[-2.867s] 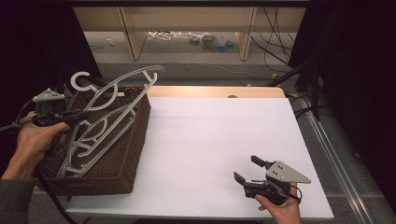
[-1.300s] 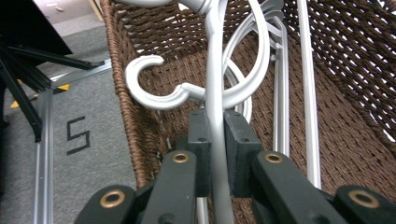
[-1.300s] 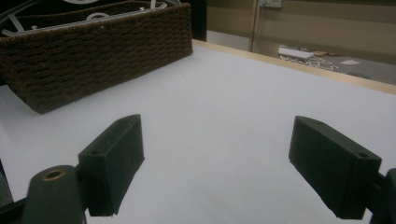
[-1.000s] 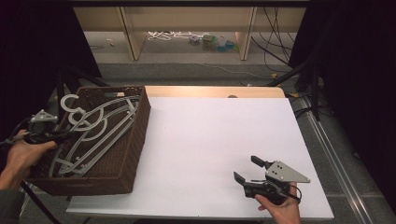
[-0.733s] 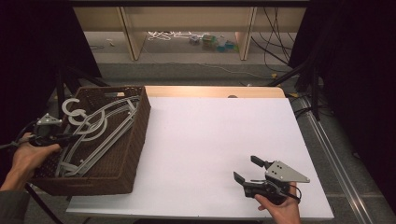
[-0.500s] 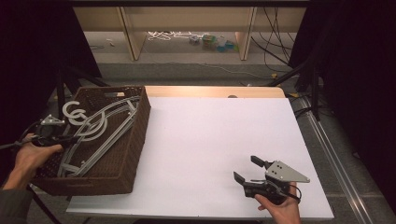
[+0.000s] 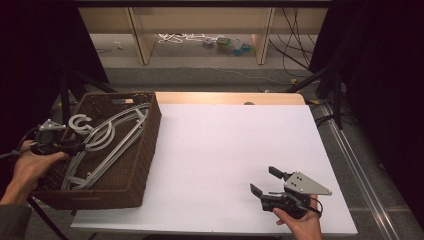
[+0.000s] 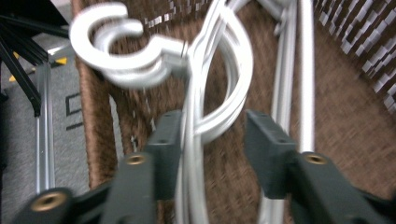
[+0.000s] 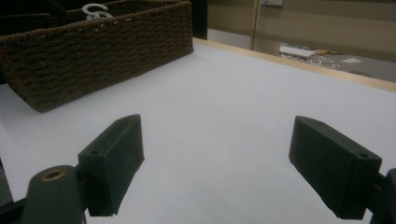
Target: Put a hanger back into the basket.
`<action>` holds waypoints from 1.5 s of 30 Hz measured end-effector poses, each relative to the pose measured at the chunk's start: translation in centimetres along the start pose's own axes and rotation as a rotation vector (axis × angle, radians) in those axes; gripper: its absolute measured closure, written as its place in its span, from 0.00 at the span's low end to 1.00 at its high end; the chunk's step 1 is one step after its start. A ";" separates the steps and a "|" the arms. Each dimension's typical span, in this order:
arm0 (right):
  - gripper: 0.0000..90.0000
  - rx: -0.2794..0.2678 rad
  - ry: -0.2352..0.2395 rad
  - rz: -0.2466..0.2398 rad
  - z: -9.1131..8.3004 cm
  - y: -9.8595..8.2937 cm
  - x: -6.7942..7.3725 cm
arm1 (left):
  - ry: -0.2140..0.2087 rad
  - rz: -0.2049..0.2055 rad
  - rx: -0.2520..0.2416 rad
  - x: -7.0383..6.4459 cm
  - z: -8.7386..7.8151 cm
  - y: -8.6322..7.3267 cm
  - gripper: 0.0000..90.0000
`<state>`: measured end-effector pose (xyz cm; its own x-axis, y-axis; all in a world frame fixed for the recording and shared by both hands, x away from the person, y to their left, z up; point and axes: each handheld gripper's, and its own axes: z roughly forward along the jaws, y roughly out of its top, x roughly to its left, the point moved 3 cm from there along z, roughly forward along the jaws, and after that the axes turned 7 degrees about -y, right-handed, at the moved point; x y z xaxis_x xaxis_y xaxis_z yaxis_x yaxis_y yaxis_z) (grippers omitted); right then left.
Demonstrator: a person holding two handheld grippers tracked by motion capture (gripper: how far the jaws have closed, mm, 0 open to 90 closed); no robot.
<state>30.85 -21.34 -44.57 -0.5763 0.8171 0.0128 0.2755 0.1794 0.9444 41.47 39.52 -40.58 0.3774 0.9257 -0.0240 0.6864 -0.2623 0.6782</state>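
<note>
Now the left gripper [image 7: 75,146] sits low over the left rim of the brown wicker basket [image 7: 145,165], well below where it was 2.9 seconds ago, when it held the white plastic hangers [image 7: 107,142] lifted and tilted above the basket. Since then the bundle has come down, and the hangers lie along the basket's floor, their hooks [image 7: 79,123] just ahead of the gripper's tips and poking up at the rim. In the left gripper view the jaws stand apart around the hanger necks [image 8: 205,107]: the left jaw rests against the white bars, the right jaw has a clear gap to them, so the grip is loose rather than clamped. The hooks [image 8: 121,51] curl just beyond the jaw tips, over the basket's woven edge [image 8: 95,140]. The right gripper [image 7: 266,181] has not moved across any of the frames; it rests on the white table [image 7: 225,145] well apart from the basket, jaws spread wide with nothing between them, and the right gripper view shows the basket wall [image 9: 93,51] far ahead to its left.
</note>
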 end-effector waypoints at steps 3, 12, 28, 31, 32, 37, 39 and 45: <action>0.21 -0.009 -0.002 -0.006 0.0 0.1 0.0 | -0.020 -0.013 -0.060 -1.3 -1.0 1.0 0.53; 0.21 -0.003 0.002 -0.009 -0.1 0.1 -0.1 | -0.075 -0.043 -0.211 -6.0 -1.9 2.8 0.38; 0.21 -0.009 0.007 -0.007 0.0 0.2 0.0 | -0.228 -0.025 -0.394 -12.9 -2.5 3.5 0.32; 0.21 -0.015 0.005 -0.004 0.0 0.2 0.1 | -0.236 -0.030 -0.440 -13.7 -2.1 3.4 0.30; 0.21 -0.016 0.005 -0.006 0.0 0.2 0.1 | -0.243 -0.032 -0.446 -14.0 -2.0 3.3 0.29; 0.21 -0.007 0.007 -0.002 -0.1 0.2 0.1 | -0.277 -0.044 -0.481 -15.2 -1.3 3.3 0.26; 0.21 -0.013 0.009 -0.014 0.0 0.2 0.0 | -0.281 -0.030 -0.494 -15.8 -1.2 3.2 0.25; 0.21 -0.012 0.006 -0.015 0.0 0.2 -0.1 | -0.307 -0.012 -0.519 -17.6 -0.6 2.7 0.23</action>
<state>30.90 -21.38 -44.39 -0.5852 0.8109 0.0008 0.2579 0.1852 0.9482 36.32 22.73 -37.86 0.5870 0.7865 -0.1921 0.3280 -0.0141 0.9446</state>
